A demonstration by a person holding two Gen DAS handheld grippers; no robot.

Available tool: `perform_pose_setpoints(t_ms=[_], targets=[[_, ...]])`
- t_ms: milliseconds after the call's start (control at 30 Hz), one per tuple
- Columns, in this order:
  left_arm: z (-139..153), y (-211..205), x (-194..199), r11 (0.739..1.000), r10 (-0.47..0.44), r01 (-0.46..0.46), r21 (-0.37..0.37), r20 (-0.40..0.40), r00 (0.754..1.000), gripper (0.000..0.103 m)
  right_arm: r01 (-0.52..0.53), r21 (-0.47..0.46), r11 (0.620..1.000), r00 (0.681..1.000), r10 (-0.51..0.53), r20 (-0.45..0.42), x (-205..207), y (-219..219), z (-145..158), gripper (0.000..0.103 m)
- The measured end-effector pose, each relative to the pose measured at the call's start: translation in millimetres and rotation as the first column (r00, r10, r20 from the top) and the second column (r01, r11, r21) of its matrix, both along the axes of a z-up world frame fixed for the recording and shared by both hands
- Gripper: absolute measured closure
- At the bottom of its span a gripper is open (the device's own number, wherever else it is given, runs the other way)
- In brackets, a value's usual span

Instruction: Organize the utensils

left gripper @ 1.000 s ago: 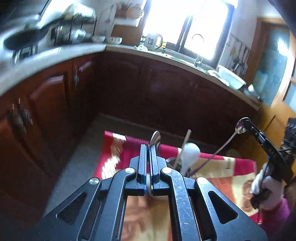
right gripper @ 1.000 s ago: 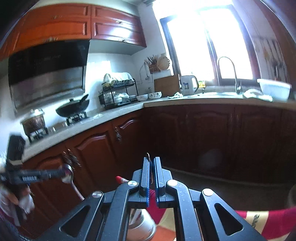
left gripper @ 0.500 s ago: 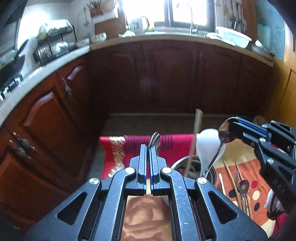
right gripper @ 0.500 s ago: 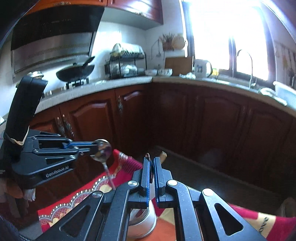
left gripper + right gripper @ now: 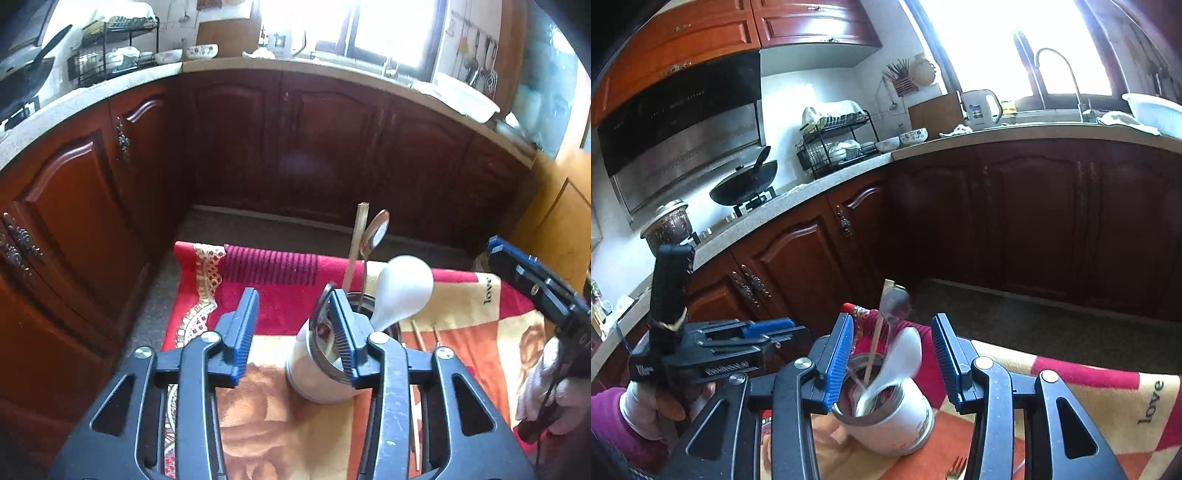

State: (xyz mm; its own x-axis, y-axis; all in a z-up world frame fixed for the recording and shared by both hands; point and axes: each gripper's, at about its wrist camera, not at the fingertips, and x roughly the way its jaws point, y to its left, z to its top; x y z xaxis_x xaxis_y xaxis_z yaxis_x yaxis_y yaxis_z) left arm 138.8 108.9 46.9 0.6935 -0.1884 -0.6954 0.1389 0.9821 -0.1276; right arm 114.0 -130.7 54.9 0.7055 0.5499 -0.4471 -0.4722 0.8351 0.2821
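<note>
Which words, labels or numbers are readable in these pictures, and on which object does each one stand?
"love": on the patterned cloth under the utensil cup, legible in both wrist views.
White lettering on the side of the left gripper, near the hand: too small and blurred to read.
Blue label on the white kettle on the counter: too small to read.
Nothing else is readable.
</note>
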Motion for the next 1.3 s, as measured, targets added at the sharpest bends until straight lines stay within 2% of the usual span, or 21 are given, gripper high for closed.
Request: perform_pose_setpoints(t_ms=[100, 300, 533, 633, 667, 767, 967, 1000, 1067, 1167, 1300], targets=[[6.7, -1.2, -10.6, 1.0, 0.003, -0.003, -0.012, 0.007, 1.0, 0.062, -0.002, -0.034, 0.999, 1.0, 0.002, 0.001, -11.8, -0.2, 0.2, 0.061], [14.3, -20.7, -40.0, 1.0, -0.011, 0.01, 0.019, 0.042, 0.999, 0.06, 0.014, -0.061, 0.998, 1.0, -0.015, -0.013, -38.3, -11.6, -3.4, 0.06], [12.3, -57.1, -73.0, 0.998, -0.046, 0.044, 0.039, 0.061, 0.997, 0.059, 0.06, -0.119, 0.991, 0.995, -0.069, -0.075, -80.2, -55.3, -16.2, 0.058], [5.2, -73.6, -81.9, 0.996, -0.067, 0.064, 0.055, 0.062, 0.996, 0.058, 0.088, -0.176, 0.98, 0.991, -0.103, -0.08, -97.2, -79.3, -19.7, 0.044], [2.4, -78.8, -84.3, 0.996, -0.074, 0.072, 0.053, 0.055, 0.996, 0.058, 0.105, -0.209, 0.972, 0.989, -0.123, -0.078, -101.5, -88.4, -22.1, 0.044], [-4.9, -87.8, -89.4, 0.995, -0.097, 0.097, -0.002, 0.014, 0.995, 0.058, 0.139, -0.224, 0.965, 0.98, -0.166, -0.106, -112.4, -114.6, -30.1, 0.044], [-11.2, -87.7, -101.4, 0.988, -0.125, 0.124, -0.097, -0.005, 0.992, 0.055, 0.173, -0.235, 0.956, 0.964, -0.213, -0.157, -128.3, -143.2, -56.5, 0.044], [-14.8, -88.3, -101.5, 0.987, -0.129, 0.127, -0.103, -0.017, 0.991, 0.055, 0.175, -0.233, 0.957, 0.962, -0.216, -0.166, -129.7, -146.3, -63.2, 0.044], [-23.4, -90.2, -101.7, 0.984, -0.134, 0.128, -0.12, -0.041, 0.99, 0.055, 0.169, -0.217, 0.961, 0.956, -0.213, -0.201, -128.7, -148.4, -75.3, 0.056], [-40.1, -94.6, -103.8, 0.98, -0.148, 0.136, -0.145, -0.076, 0.986, 0.055, 0.155, -0.199, 0.968, 0.951, -0.201, -0.233, -120.7, -147.1, -91.4, 0.066], [-60.8, -105.6, -106.6, 0.978, -0.175, 0.159, -0.131, -0.116, 0.978, 0.055, 0.104, -0.149, 0.983, 0.952, -0.142, -0.272, -98.0, -137.5, -107.8, 0.067]])
